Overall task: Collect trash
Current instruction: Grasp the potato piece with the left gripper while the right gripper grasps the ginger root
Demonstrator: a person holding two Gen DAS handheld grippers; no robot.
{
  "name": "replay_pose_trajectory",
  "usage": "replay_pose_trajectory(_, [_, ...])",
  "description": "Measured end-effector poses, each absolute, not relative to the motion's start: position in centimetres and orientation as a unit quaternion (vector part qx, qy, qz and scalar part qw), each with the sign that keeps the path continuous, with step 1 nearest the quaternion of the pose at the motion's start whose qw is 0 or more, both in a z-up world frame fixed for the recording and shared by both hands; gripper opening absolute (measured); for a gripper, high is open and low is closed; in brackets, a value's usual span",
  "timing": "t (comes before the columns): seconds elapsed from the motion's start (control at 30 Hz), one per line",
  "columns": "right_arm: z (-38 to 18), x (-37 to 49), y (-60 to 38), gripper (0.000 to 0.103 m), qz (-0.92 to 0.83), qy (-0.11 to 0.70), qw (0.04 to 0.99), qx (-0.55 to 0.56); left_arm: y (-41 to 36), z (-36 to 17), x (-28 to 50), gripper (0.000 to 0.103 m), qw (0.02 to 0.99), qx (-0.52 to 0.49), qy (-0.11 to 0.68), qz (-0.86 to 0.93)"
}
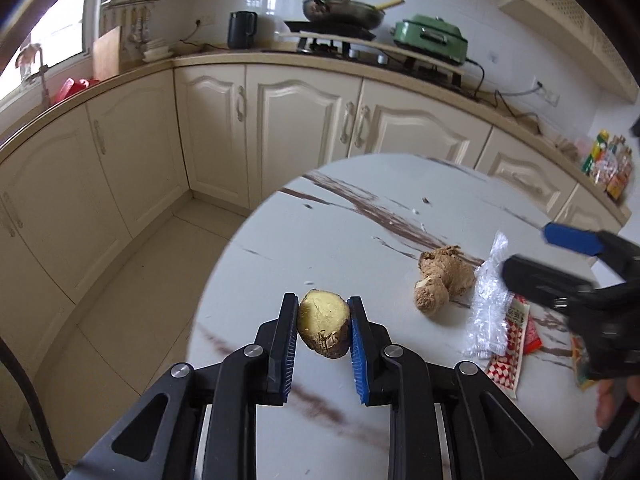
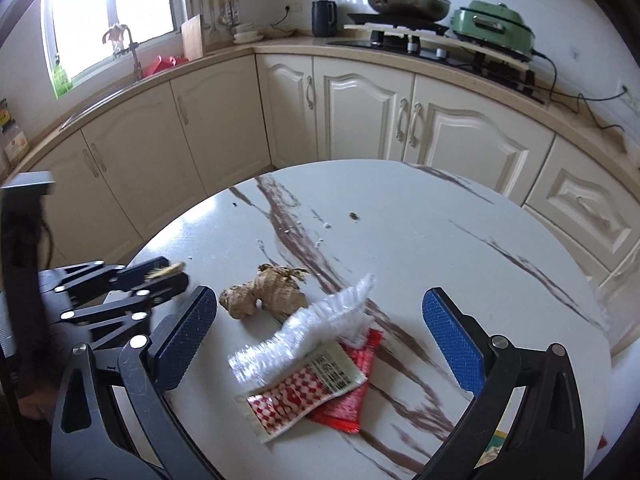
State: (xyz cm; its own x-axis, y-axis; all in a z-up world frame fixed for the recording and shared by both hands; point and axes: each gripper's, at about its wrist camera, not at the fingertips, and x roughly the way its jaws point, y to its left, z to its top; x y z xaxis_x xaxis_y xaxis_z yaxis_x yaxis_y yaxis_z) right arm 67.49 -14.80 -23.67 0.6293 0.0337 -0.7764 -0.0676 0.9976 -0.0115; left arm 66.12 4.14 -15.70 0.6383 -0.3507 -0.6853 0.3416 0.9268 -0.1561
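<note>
A cut potato piece [image 1: 323, 328] sits between the pads of my left gripper [image 1: 322, 312], which is shut on it just above the round marble table [image 1: 360, 220]. To its right lie a ginger root [image 1: 444, 276], a clear plastic wrapper [image 1: 488, 300] and a red-and-white checkered packet [image 1: 508, 356]. In the right wrist view, my right gripper [image 2: 319, 294] stands wide open over the clear plastic wrapper [image 2: 312, 328], the checkered packet [image 2: 308, 392] and a red packet [image 2: 356, 380]. The ginger root [image 2: 268, 292] lies just beyond. The left gripper [image 2: 176, 274] shows at the left.
Crumbs [image 2: 354, 216] dot the table's far half. Another coloured wrapper [image 1: 580, 364] lies at the table's right edge, under the right gripper [image 1: 528, 248]. Cream cabinets [image 1: 304, 120] ring the room, with a pan [image 1: 344, 10], a kettle [image 1: 241, 30] and a green cooker [image 1: 430, 38] on the counter.
</note>
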Motion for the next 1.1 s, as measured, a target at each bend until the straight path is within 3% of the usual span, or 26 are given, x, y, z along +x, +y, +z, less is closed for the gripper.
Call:
replay_pose_trajectory(0.4, [-28.6,70.3,-11.2,0.101,0.057,0.486,0.871,-0.039,8.2,-14.7,59.7,0.020,0.914,-0.009,0.364,-0.180])
replay_pose_trajectory(0.43, [-28.7,70.4,-11.4,0.097,0.057,0.489,0.870,-0.039,8.5,-14.7,59.5,0.020,0.913,-0.011,0.363,-0.183])
replay_pose_trajectory(0.5, [-28.9,70.4,-11.9,0.080,0.044,0.492,0.868,-0.046,9.2,-14.7,58.8,0.020,0.912,-0.016,0.364,-0.189])
replay_pose_trajectory(0.63, [-28.5,70.2,-12.6,0.066,0.050,0.491,0.869,-0.040,10.8,-14.3,57.4,0.020,0.911,-0.022,0.362,-0.195])
replay_pose_trajectory(1.1, [-22.0,64.8,-14.2,0.066,0.038,0.431,0.902,0.014,14.9,-10.6,50.3,0.020,0.916,-0.039,0.344,-0.204])
